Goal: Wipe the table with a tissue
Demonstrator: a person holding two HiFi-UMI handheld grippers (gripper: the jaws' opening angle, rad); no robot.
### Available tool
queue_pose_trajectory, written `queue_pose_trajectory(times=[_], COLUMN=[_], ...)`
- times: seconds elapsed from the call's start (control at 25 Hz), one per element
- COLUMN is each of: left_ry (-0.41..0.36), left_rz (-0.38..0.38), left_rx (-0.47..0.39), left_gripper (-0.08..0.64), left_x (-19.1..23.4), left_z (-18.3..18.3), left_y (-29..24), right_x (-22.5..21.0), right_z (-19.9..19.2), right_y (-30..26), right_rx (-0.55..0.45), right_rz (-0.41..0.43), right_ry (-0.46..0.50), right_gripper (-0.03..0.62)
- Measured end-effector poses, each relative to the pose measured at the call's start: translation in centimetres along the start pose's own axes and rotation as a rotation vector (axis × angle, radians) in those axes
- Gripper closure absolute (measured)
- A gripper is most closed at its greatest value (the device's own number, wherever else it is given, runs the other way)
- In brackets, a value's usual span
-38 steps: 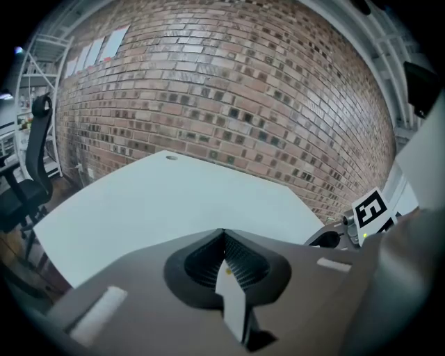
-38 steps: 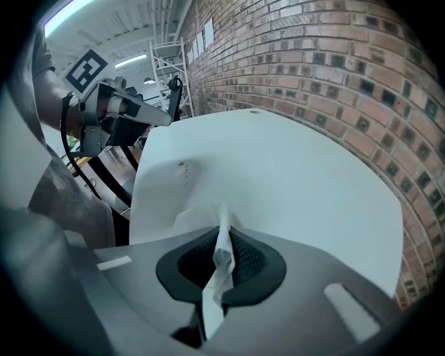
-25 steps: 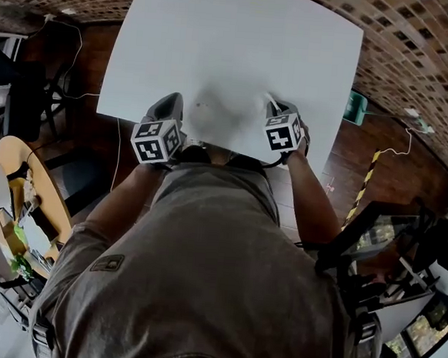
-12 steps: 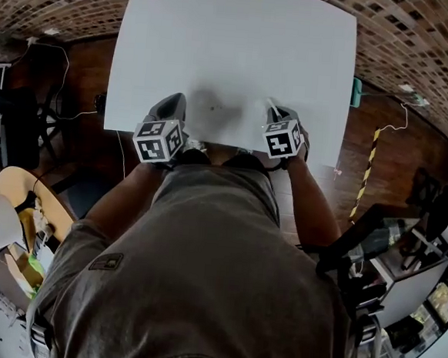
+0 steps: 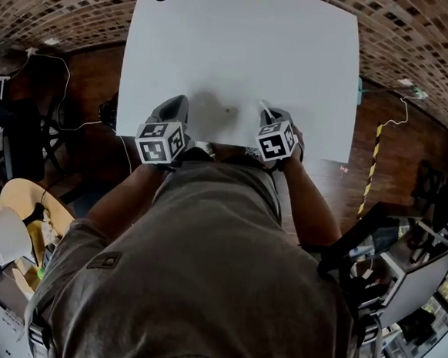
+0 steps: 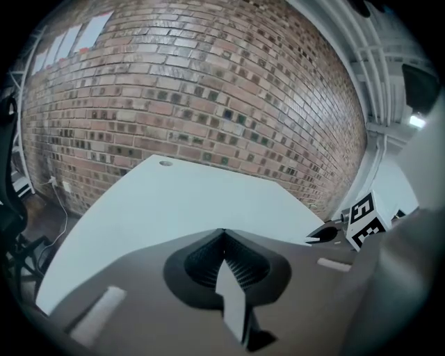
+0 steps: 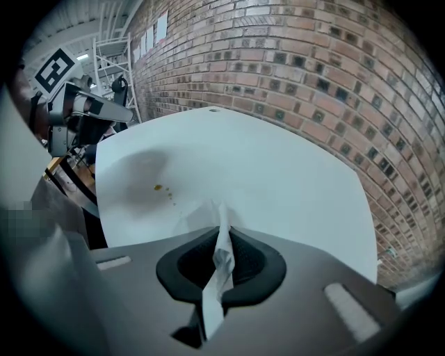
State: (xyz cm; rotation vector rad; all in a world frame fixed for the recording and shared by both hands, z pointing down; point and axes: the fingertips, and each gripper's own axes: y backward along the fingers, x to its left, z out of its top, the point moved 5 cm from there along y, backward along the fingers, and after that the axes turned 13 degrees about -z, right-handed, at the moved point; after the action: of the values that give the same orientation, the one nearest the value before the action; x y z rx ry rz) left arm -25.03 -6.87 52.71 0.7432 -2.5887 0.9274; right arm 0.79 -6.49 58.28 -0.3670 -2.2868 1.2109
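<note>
right hand-held gripper [image 5: 269, 116] drawn slightly inward toward left hand-held gripper [image 5: 176, 105], gap between them narrower, small spot [image 5: 231, 111] on table [image 5: 296, 49] now nearer its left

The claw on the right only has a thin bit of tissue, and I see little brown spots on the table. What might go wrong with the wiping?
Two likely snags. The right claw pinches only a thin twist of tissue, which could tear or slip out when it is dragged. The brown spots sit off to its left on the table, so a straight stroke might miss them.
</note>
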Motion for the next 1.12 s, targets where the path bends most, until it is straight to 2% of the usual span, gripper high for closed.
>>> queue_pose_trajectory(times=[0.32, 0.64, 0.96, 1.12], left_ry=[0.0, 0.02, 0.016, 0.017], left_rz=[-0.024, -0.033, -0.032, -0.02], left_rx=[-0.018, -0.015, -0.024, -0.031], left_gripper=[0.558, 0.558, 0.558, 0.558], left_x=[2.4, 2.4, 2.4, 2.7], left_z=[-1.1, -1.0, -0.7, -0.7], left_y=[2.6, 2.1, 2.2, 2.6], right_x=[4.3, 4.2, 1.1, 0.6], right_z=[0.5, 0.8, 0.8, 1.6], right_y=[1.1, 1.0, -0.3, -1.0], right_rx=[-0.008, 0.002, 0.029, 0.025], right_rz=[-0.019, -0.019, -0.047, -0.072], right_ry=[0.014, 0.016, -0.157, -0.149], right_gripper=[0.569, 0.569, 0.569, 0.569])
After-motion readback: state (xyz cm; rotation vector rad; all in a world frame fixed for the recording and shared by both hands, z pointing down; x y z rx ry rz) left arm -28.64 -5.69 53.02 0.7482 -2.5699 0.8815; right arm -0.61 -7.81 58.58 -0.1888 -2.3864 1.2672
